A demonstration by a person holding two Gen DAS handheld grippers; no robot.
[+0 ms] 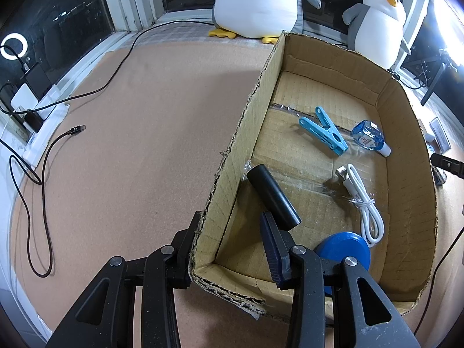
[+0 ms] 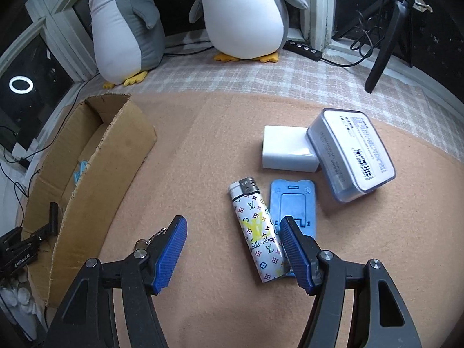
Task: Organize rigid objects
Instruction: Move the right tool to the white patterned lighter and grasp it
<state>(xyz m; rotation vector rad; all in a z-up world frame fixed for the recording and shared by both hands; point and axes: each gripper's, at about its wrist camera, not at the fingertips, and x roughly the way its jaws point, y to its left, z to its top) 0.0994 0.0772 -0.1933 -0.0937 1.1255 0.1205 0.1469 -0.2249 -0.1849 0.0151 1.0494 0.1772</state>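
Note:
A cardboard box [image 1: 406, 208] holds a black cylinder [image 1: 274, 195], a blue clothespin [image 1: 324, 134], a small clear bottle [image 1: 369, 137], a white cable [image 1: 364, 203] and a blue disc [image 1: 345, 249]. My left gripper [image 1: 232, 246] is open and straddles the box's left wall, empty. My right gripper [image 2: 232, 249] is open just above the mat, near a patterned lighter [image 2: 258, 232] and a blue phone stand [image 2: 293, 206]. A white block [image 2: 287, 152] and a clear labelled case [image 2: 351, 150] lie beyond. The box [image 2: 95, 179] also shows at the left of the right wrist view.
Two penguin plush toys [image 2: 240, 11] [image 2: 121, 26] sit at the back by the window. A black USB cable [image 1: 43, 179] trails across the mat on the left. A tripod [image 2: 385, 40] and a power strip [image 2: 303, 47] stand at the back right.

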